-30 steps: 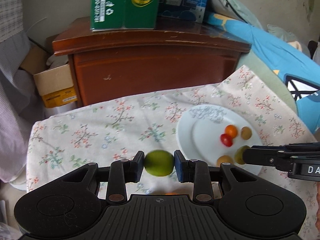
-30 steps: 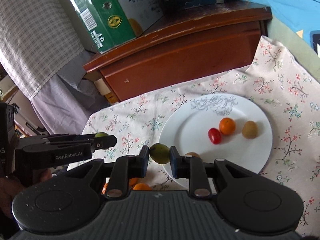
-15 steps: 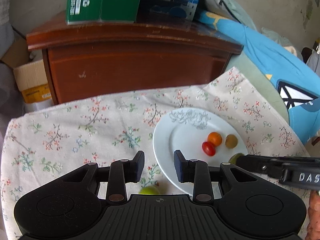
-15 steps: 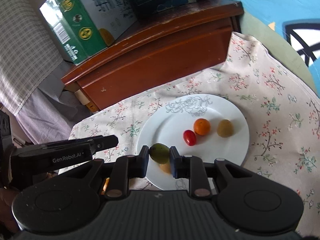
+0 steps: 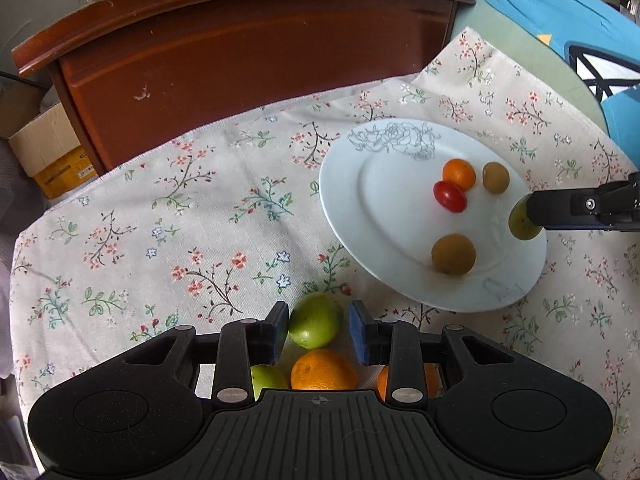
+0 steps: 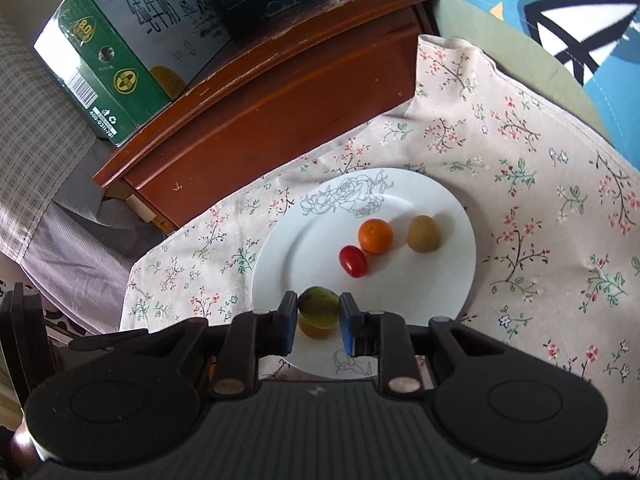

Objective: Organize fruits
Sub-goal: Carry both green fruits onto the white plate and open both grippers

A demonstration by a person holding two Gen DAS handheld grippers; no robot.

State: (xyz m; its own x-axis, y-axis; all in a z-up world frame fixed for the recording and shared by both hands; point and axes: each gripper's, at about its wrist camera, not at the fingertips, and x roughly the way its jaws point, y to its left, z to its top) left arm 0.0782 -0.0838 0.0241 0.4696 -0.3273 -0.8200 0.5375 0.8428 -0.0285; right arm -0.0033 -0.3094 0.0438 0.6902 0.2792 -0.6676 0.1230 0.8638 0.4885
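A white plate (image 5: 392, 208) (image 6: 420, 280) on the floral cloth bears a small orange (image 5: 459, 174), a red tomato (image 5: 450, 197), an olive fruit (image 5: 496, 177) and a brown fruit (image 5: 454, 254). My right gripper (image 6: 318, 314) is shut on a green-yellow fruit (image 6: 318, 304) just above the plate's near rim; from the left wrist that gripper (image 5: 532, 212) comes in from the right. My left gripper (image 5: 319, 330) hangs low over the cloth. A green fruit (image 5: 314, 326) lies between its fingers, with a gap showing at the right pad. A large orange (image 5: 324, 368) and another green fruit (image 5: 268, 376) lie just behind it.
A dark wooden cabinet (image 5: 260, 60) stands against the cloth's far edge, with a green carton (image 6: 108, 64) on top. A cardboard box (image 5: 48, 148) sits on the floor at the left. Blue bedding (image 5: 560, 20) rises at the right. A second orange (image 5: 404, 380) is half hidden under my left gripper.
The green fruit held in my left jaws a second ago dropped onto the cloth; the left gripper then sank around it. The right gripper carried its fruit over the plate's rim.
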